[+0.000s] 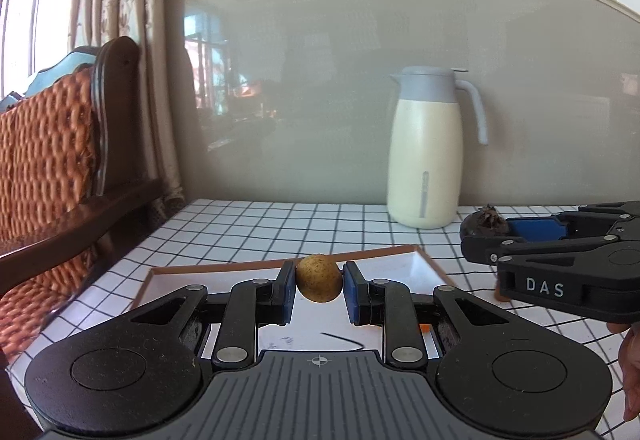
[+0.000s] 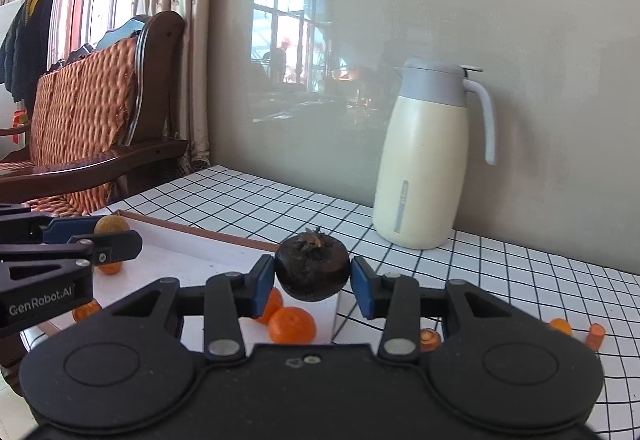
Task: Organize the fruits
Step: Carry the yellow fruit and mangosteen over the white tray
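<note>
White tray [image 2: 188, 264] with brown rim holds 4 small oranges [image 2: 292, 325].

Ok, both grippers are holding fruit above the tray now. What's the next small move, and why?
Probably lower the left gripper toward the tray floor and release its small tan fruit first. It sits squarely over the white tray, while the right gripper holds the dark fruit nearer the tray's right edge, with orange fruits below it.
</note>
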Action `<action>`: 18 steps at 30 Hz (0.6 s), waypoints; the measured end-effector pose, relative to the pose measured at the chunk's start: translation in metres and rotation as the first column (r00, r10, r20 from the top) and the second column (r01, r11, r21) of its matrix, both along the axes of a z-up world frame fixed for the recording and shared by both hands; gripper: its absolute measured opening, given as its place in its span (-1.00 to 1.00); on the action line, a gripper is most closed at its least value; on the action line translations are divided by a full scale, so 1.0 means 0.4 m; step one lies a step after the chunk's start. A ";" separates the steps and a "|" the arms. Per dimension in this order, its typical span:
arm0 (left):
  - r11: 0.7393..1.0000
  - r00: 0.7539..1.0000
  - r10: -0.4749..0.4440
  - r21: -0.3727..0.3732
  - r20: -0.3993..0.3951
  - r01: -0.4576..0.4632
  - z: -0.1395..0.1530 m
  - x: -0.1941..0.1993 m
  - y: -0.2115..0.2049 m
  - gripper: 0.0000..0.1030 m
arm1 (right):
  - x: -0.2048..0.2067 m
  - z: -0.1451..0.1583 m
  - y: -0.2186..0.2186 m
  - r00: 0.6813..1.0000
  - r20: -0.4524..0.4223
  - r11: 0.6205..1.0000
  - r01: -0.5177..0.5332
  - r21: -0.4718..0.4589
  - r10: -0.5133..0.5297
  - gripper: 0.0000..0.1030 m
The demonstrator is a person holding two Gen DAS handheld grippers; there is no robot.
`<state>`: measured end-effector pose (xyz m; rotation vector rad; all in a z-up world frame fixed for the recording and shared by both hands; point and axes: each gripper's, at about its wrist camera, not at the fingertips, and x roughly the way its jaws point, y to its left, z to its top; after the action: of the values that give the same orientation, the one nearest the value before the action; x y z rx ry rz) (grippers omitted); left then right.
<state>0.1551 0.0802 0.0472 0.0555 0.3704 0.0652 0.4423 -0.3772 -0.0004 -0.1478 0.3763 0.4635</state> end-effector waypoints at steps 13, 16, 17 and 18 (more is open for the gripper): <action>0.995 0.995 0.096 0.002 -0.007 -0.096 -0.015 -0.006 0.121 -0.50 | 0.016 -0.006 0.083 0.999 -0.004 0.999 -0.046 0.009 0.046 -0.35; 0.993 0.993 0.118 0.002 -0.009 -0.118 -0.021 -0.004 0.149 -0.50 | 0.024 -0.011 0.101 0.998 -0.009 0.998 -0.056 0.010 0.056 -0.35; 0.992 0.992 0.125 0.002 -0.013 -0.125 -0.024 -0.002 0.159 -0.50 | 0.027 -0.012 0.108 0.998 -0.010 0.998 -0.059 0.010 0.059 -0.35; 0.991 0.991 0.131 0.001 -0.015 -0.131 -0.026 0.001 0.168 -0.50 | 0.030 -0.013 0.113 0.998 -0.009 0.998 -0.061 0.011 0.061 -0.35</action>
<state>0.1555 0.1472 0.0368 0.0314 0.3890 0.1942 0.4541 -0.3318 -0.0056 -0.1474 0.3795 0.5266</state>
